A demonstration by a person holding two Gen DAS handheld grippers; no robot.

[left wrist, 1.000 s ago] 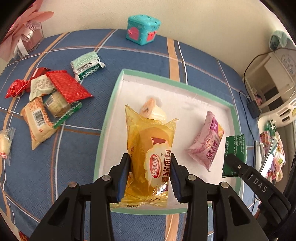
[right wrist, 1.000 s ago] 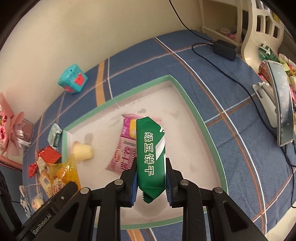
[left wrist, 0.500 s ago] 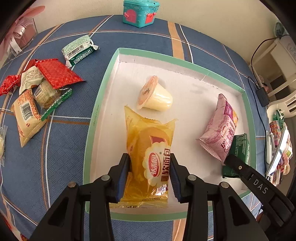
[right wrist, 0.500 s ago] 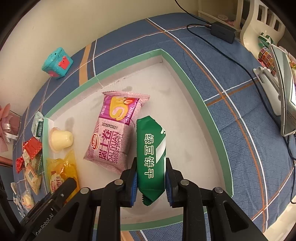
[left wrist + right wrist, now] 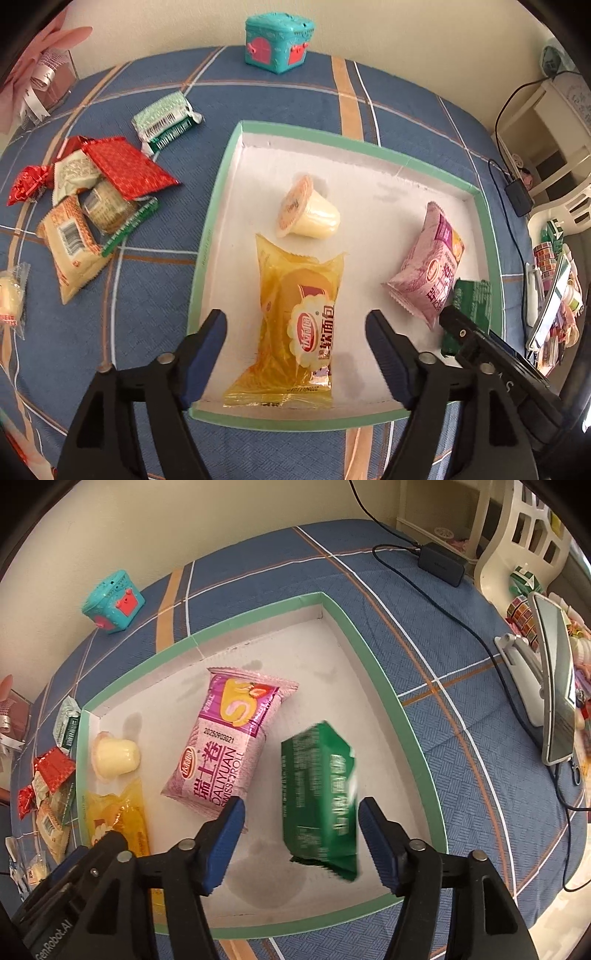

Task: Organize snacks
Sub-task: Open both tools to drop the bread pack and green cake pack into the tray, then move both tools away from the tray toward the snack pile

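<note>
Tray (image 5: pixel 212 236): white floor, green rim, on the blue plaid cloth (image 5: pixel 280 92).

Left tongs (image 5: pixel 295 338): mine, pointed steeply down at the tray's near edge. Jaws had just been opening and stood wide apart; pads clear of the yellow bread packet (image 5: pixel 295 325), which lay flat between them on the tray floor.

Right tongs (image 5: pixel 301 823): jaws likewise had just been opening, wide apart. The green packet (image 5: pixel 317 797) sat between them, blurred, tilted, touching neither pad; whether it rested on the tray floor I could not tell.

Pink roll packet (image 5: pixel 229 742): in the tray, at 10 o'clock of the green packet, just beside it.

Jelly cup (image 5: pixel 306 216): on its side, at 12 o'clock of the yellow packet, near it.

Loose snacks (image 5: pixel 96 195): heap on the cloth at 9 o'clock of the tray, outside it.

Teal toy box (image 5: pixel 279 44): at 12 o'clock, by the wall.
</note>
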